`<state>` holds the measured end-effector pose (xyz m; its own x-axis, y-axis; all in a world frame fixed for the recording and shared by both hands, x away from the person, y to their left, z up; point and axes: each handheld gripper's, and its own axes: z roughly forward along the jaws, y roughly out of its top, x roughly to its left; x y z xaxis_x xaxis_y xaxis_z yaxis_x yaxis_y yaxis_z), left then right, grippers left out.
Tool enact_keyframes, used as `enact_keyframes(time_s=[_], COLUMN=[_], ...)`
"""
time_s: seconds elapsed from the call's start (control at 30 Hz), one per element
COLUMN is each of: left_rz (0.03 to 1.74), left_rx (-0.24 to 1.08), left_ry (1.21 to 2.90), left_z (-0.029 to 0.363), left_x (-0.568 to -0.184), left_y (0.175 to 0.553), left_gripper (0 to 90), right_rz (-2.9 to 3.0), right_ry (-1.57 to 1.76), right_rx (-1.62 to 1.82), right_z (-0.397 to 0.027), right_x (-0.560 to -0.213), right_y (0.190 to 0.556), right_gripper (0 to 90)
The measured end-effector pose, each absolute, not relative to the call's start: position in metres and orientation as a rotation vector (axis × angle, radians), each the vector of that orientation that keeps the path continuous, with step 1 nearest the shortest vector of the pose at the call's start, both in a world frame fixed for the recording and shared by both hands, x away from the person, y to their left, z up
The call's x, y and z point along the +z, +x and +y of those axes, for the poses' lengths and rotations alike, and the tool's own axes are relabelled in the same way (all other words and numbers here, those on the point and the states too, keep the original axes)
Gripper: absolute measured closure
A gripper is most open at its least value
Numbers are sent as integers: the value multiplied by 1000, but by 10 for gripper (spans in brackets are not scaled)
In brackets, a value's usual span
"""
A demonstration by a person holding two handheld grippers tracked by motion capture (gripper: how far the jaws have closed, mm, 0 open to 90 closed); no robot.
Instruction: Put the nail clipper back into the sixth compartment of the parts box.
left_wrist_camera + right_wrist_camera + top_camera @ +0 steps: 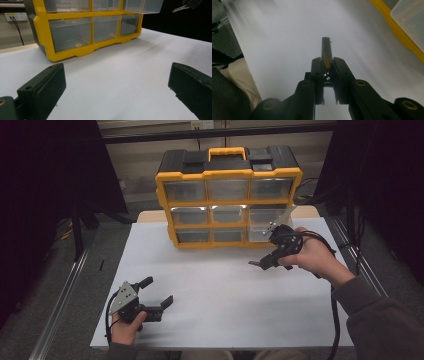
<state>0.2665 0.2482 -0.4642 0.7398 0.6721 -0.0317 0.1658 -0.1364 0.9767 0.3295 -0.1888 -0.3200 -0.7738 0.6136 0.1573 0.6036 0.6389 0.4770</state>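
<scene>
A yellow and black drawer organizer (229, 172) stands at the back of the white table (225, 290). Its right drawer (270, 217) in the middle row is pulled out; the same drawer (409, 17) fills a corner of the right gripper view. Just in front of it, above the table, my right gripper (263, 262) is shut on a slim dark tool (326, 51) with a yellowish stripe. The tool's tip (254, 264) points left, past the jaws. My left gripper (158, 291) rests low at the front left, open, with nothing between its fingers (43, 86).
The organizer (75, 32) has several clear drawers, the lower ones pushed in. Bare white table lies between the two grippers. Dark curtains hang left and right, and metal rails (60, 300) run along the table's sides. A cable (334, 320) trails from the right gripper.
</scene>
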Motion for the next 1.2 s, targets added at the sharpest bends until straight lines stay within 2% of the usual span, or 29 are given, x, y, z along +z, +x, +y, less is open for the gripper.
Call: enact_keyframes(time_s=[0.5, 0.6, 0.63, 0.73, 1.2], left_rz=[669, 698, 668, 697, 677], left_rx=[497, 479, 497, 478, 500], left_ry=[1696, 1647, 1699, 1649, 1681], left_z=[249, 245, 249, 245, 248], left_x=[-464, -465, -464, -465, -465], left_y=[267, 266, 267, 266, 267], left_gripper=[14, 14, 14, 14, 14], right_rz=[2843, 2841, 2844, 2836, 2839], right_ry=[1030, 1037, 1038, 1037, 1042], right_rx=[796, 797, 796, 797, 780], right_z=[-191, -191, -192, -192, -195], right_x=[-308, -305, -304, -301, -287], right_y=[333, 334, 335, 336, 341], right_gripper=[803, 804, 803, 803, 803])
